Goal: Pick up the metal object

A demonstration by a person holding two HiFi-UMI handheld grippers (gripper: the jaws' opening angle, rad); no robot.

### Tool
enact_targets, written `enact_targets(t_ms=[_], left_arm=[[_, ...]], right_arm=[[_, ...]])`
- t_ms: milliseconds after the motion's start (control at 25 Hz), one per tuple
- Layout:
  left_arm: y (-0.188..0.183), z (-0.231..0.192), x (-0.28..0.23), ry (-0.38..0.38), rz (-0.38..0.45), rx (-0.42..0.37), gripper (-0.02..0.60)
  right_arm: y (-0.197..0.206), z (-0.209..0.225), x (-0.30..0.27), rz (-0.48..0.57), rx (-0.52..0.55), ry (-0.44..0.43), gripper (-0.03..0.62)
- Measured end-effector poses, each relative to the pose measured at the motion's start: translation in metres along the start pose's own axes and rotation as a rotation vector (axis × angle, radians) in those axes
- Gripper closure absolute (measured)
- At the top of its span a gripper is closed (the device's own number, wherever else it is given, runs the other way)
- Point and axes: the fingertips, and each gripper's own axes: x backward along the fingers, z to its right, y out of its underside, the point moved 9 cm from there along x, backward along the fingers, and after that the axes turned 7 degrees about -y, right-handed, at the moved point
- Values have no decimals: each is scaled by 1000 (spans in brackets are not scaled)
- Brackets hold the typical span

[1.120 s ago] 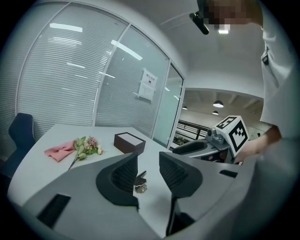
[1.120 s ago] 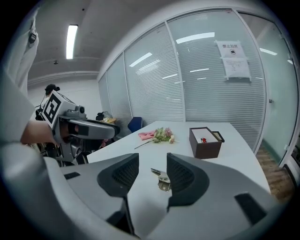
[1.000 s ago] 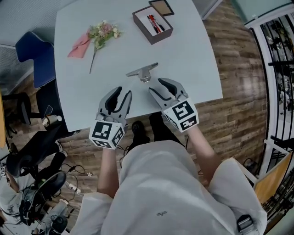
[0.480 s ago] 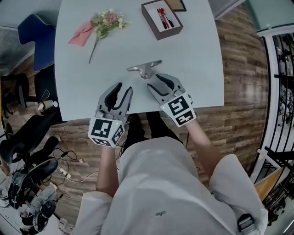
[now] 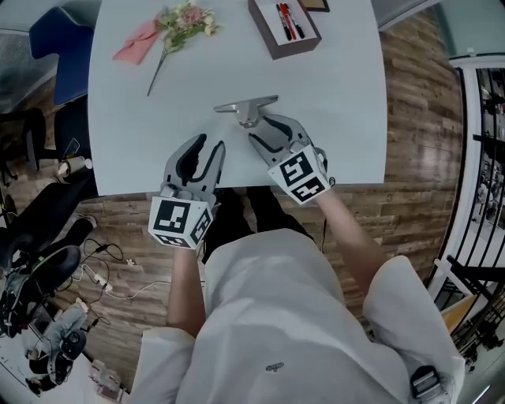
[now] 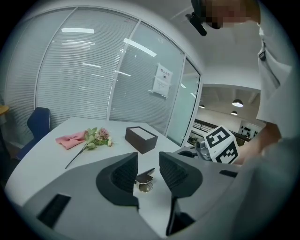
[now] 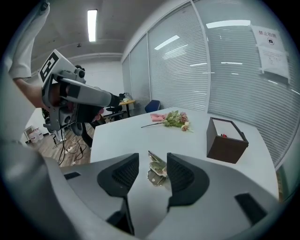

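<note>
Just ahead of the right gripper's (image 5: pixel 267 131) fingertips, on the pale table (image 5: pixel 347 118), lies the metal object (image 5: pixel 246 107), a flat bar over a short stub; the right fingers are spread with nothing between them, and the right gripper view shows the object through their gap, just beyond the tips, lying ungripped on the tabletop; whether either tip touches it cannot be told. Beside the right fingers, on their left and nearer the table's edge, the left gripper (image 5: pixel 207 147) hovers over the table with its fingers likewise spread and empty; the left gripper view shows the metal object between them but farther off, well clear of the tips. Well beyond the object from the right fingers stands an open brown box (image 5: pixel 284 30) holding red and black pens; far ahead of the left fingers and off to their left lie a flower sprig (image 5: pixel 183 17) and a pink cloth (image 5: pixel 134 49), touching each other.
</note>
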Motion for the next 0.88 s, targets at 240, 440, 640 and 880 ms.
enact_targets(t_ms=[240,440,640,880], left_arm=[[6,2,0,-10,1,7,445],[10,2,0,-15,4,17,445],[18,0,1,-11,-3,26,445],[25,-6,1,-5,-16,26,446]], right_arm=[[6,0,-10,-37,83,4,411],[11,0,-19,-61,145,6,411],[16,-2,-29,-74,190,10,412],[20,-2,-40,-95,265,29,416]])
